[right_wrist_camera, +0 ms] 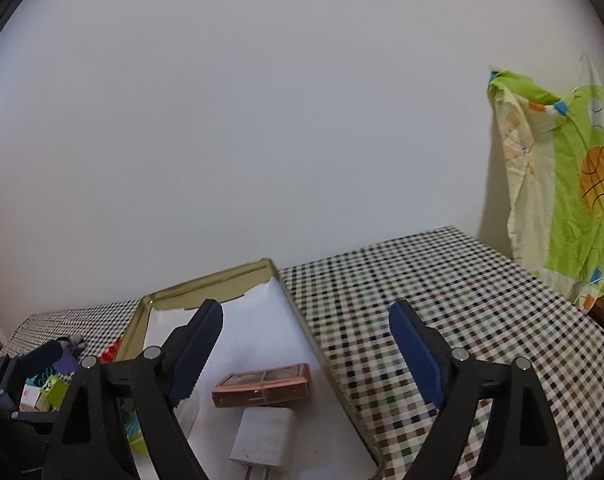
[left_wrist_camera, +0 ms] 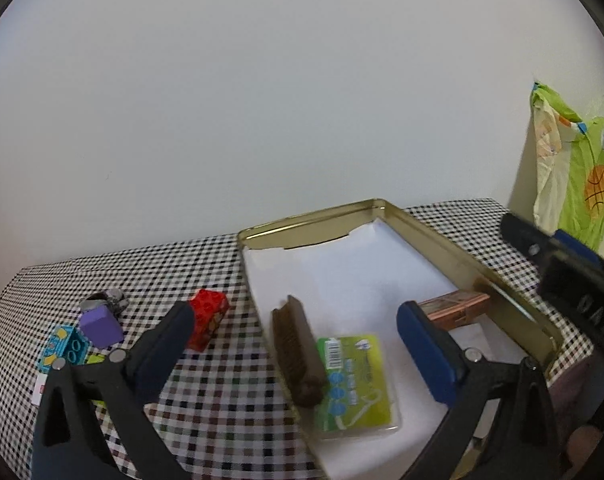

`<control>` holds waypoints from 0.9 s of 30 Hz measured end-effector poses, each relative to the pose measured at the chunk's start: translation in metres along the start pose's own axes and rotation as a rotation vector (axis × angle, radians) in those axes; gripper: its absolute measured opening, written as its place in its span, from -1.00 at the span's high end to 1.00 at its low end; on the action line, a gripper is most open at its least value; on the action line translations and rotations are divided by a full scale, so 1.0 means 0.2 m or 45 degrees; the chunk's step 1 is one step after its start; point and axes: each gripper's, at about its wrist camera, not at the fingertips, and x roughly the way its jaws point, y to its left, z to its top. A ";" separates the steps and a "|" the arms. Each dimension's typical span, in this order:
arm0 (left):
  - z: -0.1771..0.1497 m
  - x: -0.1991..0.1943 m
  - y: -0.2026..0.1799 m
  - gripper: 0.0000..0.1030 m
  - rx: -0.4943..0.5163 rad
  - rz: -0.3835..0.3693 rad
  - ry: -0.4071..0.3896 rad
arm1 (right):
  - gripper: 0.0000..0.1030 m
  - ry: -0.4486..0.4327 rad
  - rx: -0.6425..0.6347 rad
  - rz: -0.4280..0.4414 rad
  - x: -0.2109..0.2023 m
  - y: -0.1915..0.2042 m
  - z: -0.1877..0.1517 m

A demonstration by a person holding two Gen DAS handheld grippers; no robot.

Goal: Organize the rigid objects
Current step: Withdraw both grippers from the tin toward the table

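Note:
A gold tin point(left_wrist_camera: 422, 232) lined with white paper sits on the checked tablecloth. In it lie a brown brush point(left_wrist_camera: 298, 352), slightly blurred, a green card packet point(left_wrist_camera: 354, 380) and a copper-pink case point(left_wrist_camera: 454, 308). My left gripper point(left_wrist_camera: 296, 316) hangs open wide above the brush, with nothing between its fingers. In the right wrist view the case point(right_wrist_camera: 262, 386) and a white charger plug point(right_wrist_camera: 262, 436) rest in the tin point(right_wrist_camera: 206, 280). Above them my right gripper point(right_wrist_camera: 306, 312) is open and holds nothing, straddling the tin's right wall.
Left of the tin lie a red brick point(left_wrist_camera: 206, 318), a purple block point(left_wrist_camera: 100, 326), a teal brick point(left_wrist_camera: 72, 346) and a grey object point(left_wrist_camera: 110, 298). A green patterned cloth point(right_wrist_camera: 562, 184) hangs at the far right. Checked tablecloth point(right_wrist_camera: 462, 300) spreads to the right of the tin.

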 end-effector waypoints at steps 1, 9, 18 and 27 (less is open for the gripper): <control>0.00 0.00 0.02 -0.98 -0.004 0.016 -0.006 | -0.69 -0.011 -0.004 -0.006 0.00 0.01 0.00; -0.04 -0.05 0.16 -0.98 -0.034 0.109 -0.066 | -0.70 -0.237 -0.044 -0.181 -0.13 0.09 -0.02; -0.10 -0.06 0.29 -0.98 -0.007 0.161 -0.055 | -0.89 -0.253 -0.054 -0.230 -0.12 0.22 -0.06; -0.16 -0.11 0.51 -0.98 -0.068 0.175 -0.029 | -0.89 -0.198 -0.117 -0.192 -0.12 0.35 -0.11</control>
